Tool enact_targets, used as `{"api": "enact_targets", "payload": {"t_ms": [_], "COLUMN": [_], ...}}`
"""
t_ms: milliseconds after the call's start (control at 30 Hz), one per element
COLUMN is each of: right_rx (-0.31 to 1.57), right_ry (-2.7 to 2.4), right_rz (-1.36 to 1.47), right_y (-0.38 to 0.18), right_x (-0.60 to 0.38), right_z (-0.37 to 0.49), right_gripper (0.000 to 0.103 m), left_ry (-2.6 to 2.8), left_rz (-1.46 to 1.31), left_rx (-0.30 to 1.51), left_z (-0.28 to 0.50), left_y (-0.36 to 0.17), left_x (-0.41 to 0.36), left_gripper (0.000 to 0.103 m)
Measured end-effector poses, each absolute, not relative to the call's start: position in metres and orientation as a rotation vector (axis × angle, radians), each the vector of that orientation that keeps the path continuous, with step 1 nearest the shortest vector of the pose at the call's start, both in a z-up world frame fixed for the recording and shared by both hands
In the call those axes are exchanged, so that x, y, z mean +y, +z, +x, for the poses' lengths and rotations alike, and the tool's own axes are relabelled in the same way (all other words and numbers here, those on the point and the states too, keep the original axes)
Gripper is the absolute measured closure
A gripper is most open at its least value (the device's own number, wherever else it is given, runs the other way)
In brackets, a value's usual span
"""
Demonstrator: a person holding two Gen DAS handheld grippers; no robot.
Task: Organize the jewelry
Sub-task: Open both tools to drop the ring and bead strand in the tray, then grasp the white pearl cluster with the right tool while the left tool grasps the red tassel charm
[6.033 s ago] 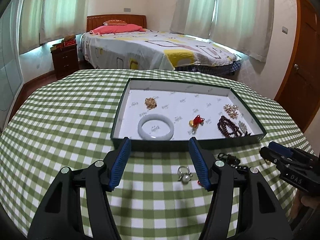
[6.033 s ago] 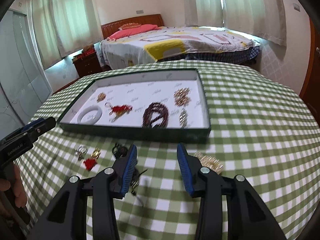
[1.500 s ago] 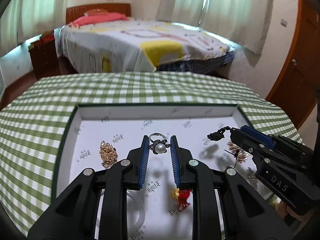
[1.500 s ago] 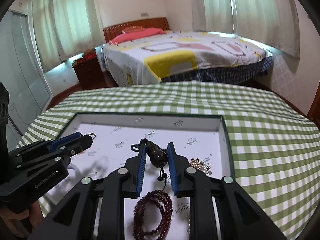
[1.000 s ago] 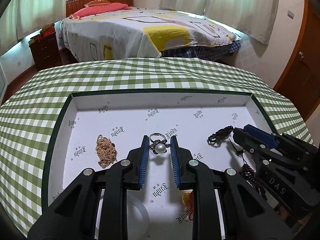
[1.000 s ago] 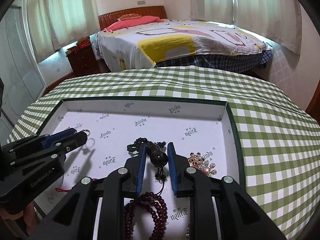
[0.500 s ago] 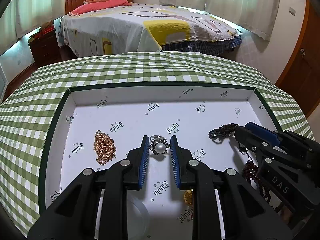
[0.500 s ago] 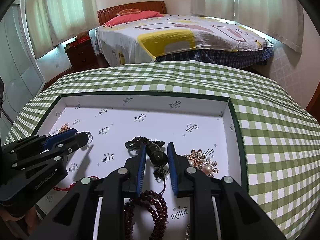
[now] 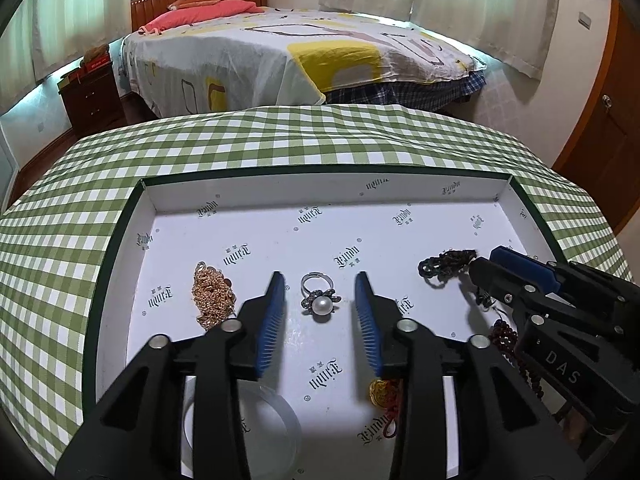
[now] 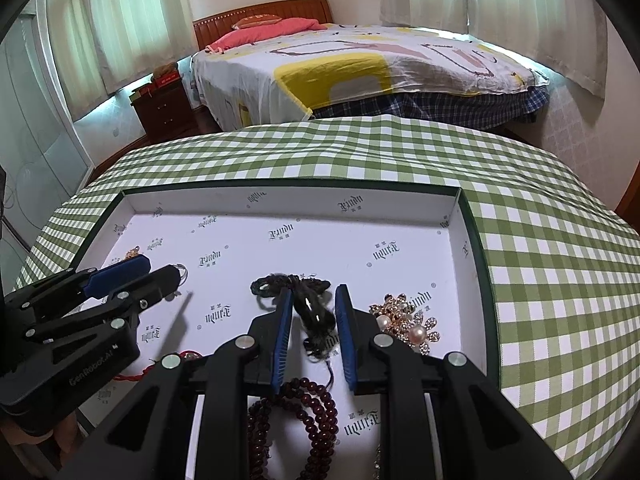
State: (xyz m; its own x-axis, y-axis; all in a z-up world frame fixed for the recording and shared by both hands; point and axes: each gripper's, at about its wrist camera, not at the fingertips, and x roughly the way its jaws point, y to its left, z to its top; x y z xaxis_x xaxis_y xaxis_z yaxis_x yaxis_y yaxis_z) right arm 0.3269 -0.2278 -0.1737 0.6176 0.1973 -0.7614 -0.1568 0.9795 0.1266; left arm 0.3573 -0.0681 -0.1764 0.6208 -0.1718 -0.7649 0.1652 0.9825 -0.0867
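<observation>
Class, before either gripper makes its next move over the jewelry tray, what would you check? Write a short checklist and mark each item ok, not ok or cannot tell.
1. Left gripper let go of the pearl ring: ok. Its jaws have just been opening; the ring lies between them, pads clear of it.
2. Ring resting on the tray floor: ok.
3. Right gripper gripping the black corded pendant: ok, pads pressed on it.
4. Pendant set down on the tray floor: cannot tell; the cord trails there.
5. Drop spot free of the pearl brooch and the dark red beads: not ok, both lie close.
</observation>
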Motion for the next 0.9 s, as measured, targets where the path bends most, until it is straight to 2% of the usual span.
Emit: {"api": "enact_targets", "payload": {"t_ms": [100,167,200,400,567,733,900], "right_rx": [0.876,0.868,0.862,0.836,0.811,0.786,0.754], "right_ry": [0.205,0.205,0.203,0.205,0.202,0.198,0.196], "right_rz": [0.053,0.055,0.053,0.049,0.043,0.044,0.046], "right_y": [-0.174,-0.173,-0.172,-0.166,-0.160,-0.152,-0.138], "right_x": [-0.229,-0.229,-0.229,-0.228,-0.228,-0.231,-0.233], "right_z": [0.325,0.323,0.321,0.315,0.308,0.301,0.288], "right_gripper": [0.079,0.068,0.067,0.062,0.050,0.043,0.040], "left_ry": [-0.194,-0.194,-0.194,-0.183,-0.144,-0.105,-0.097], "left_rz": [-0.014,-0.014,-0.013,-0.012,0.013,0.030,0.032], "left_rx": [0.871,0.863,0.859,0.820,0.755,0.717,0.686], "left_z": [0.354,0.353,0.352,0.344,0.335,0.326,0.310], "left_y": [-0.174,-0.172,-0.171,-0.164,-0.154,-0.143,-0.128], "left_x": [-0.067,-0.066,-0.066,-0.063,-0.060,-0.057,-0.053], "left_gripper": [0.055,0.052,0.051,0.041,0.025,0.017,0.016]}}
